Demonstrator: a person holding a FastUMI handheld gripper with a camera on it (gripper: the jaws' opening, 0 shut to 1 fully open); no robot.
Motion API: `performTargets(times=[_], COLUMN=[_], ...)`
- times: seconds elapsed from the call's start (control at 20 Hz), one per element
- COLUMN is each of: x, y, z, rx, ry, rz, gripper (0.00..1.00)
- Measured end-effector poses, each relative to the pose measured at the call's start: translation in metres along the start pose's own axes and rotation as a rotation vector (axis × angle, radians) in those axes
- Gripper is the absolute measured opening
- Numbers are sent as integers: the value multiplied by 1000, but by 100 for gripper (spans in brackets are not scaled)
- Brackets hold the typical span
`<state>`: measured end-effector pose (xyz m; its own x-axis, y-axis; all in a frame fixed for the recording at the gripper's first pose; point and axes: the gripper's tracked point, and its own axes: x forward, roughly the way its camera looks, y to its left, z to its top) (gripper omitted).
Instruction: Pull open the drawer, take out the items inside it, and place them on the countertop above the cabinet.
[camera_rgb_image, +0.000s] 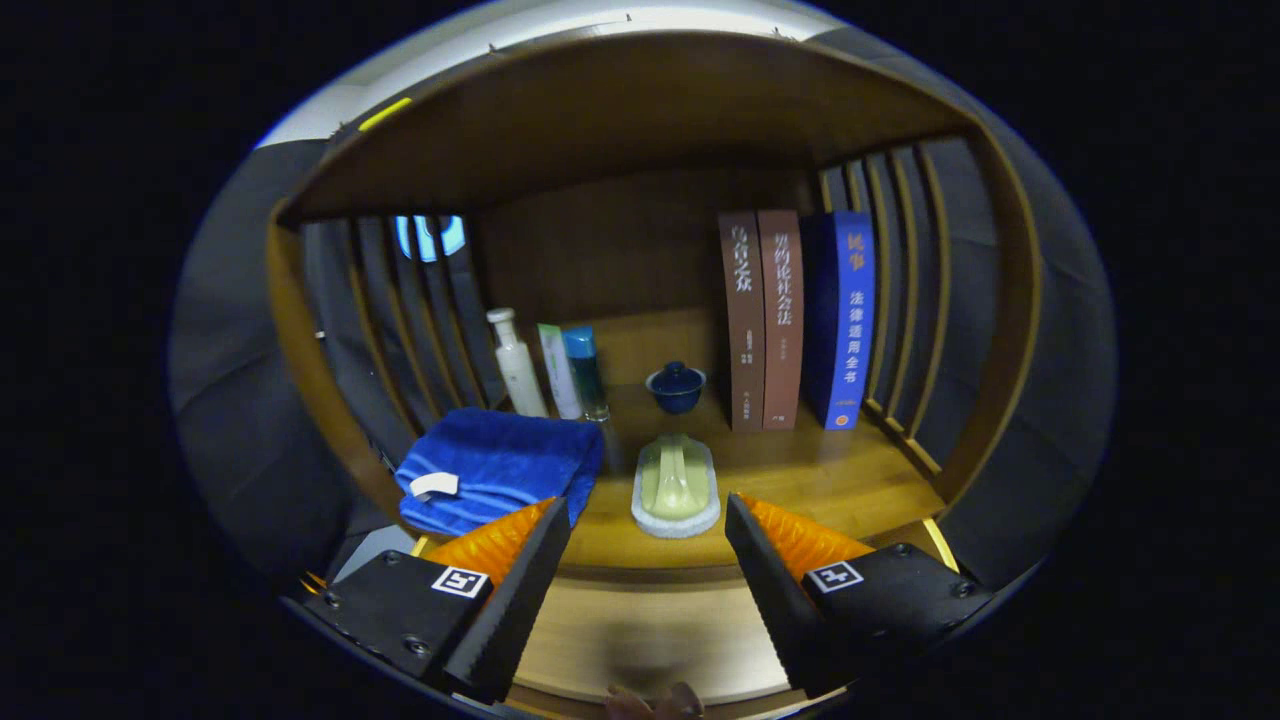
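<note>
The wooden bench (850, 480) spans mid-frame. Three upright books (795, 320) stand upper right, a folded blue towel (495, 465) lies lower left. At the bottom the hand-held gripper (648, 540) is released, empty. Just ahead, centre: a pale scrub brush (676, 485).

The tool (648, 525) has its fingers spread wide, with nothing between them. Just ahead of them, a pale green scrub brush (676, 485) lies on the wooden surface (840, 480). Left of the brush sits a folded blue towel (495, 468). Beyond the brush stands a small blue lidded cup (676, 386), with three bottles (550, 368) to the brush's far left and three upright books (795, 320) to its far right.
</note>
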<state>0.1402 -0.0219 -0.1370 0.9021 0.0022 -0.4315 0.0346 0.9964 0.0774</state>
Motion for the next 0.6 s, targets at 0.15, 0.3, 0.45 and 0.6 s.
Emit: performTargets(times=[0.15, 0.3, 0.45, 0.6], x=[-49, -95, -122, -136], y=[10, 15, 9, 5], z=[-15, -33, -64, -105], rx=[6, 18, -8, -7], ry=[-91, -176, -223, -222], rz=[21, 30, 9, -16], gripper=[100, 99, 99, 99])
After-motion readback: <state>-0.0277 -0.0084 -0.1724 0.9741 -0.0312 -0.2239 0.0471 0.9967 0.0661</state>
